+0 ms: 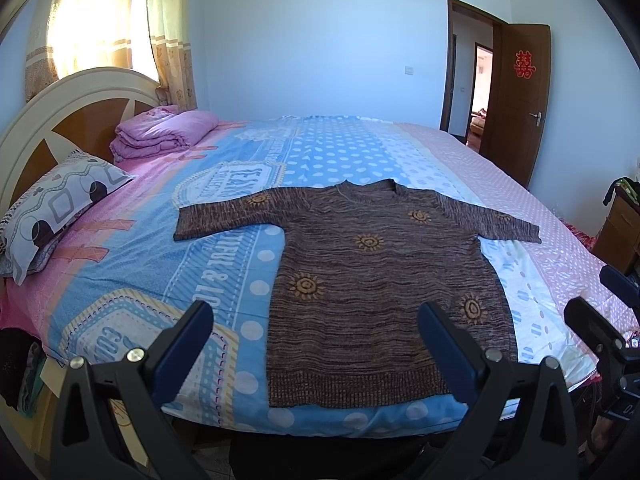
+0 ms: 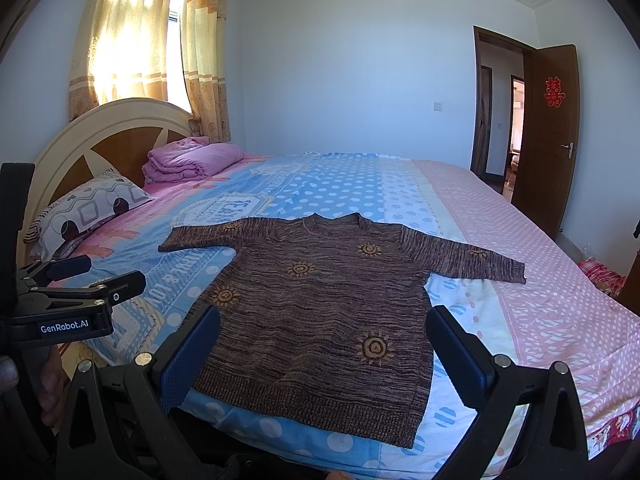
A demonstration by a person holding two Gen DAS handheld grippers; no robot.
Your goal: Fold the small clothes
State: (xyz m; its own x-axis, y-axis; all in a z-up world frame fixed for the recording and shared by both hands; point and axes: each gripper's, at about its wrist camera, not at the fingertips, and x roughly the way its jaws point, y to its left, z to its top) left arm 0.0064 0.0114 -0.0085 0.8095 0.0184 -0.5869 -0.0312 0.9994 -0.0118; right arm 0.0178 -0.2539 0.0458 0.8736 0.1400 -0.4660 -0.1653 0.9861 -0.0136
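A brown knitted sweater [image 1: 372, 276] with orange sun motifs lies flat on the bed, sleeves spread out to both sides, hem toward me. The right wrist view shows the same sweater [image 2: 320, 312]. My left gripper [image 1: 316, 320] is open, held above the near edge of the bed in front of the hem, nothing between its blue pads. My right gripper [image 2: 324, 328] is open too, hovering before the hem. From the right wrist view the left gripper [image 2: 100, 274] appears at the left edge, a hand holding it.
The bed [image 1: 240, 264] has a blue, pink and white patterned cover. A patterned pillow [image 1: 60, 204] and a folded pink quilt [image 1: 160, 132] lie by the headboard at left. A brown door [image 1: 516, 100] stands ajar at right. Cardboard boxes [image 1: 620, 228] sit right of the bed.
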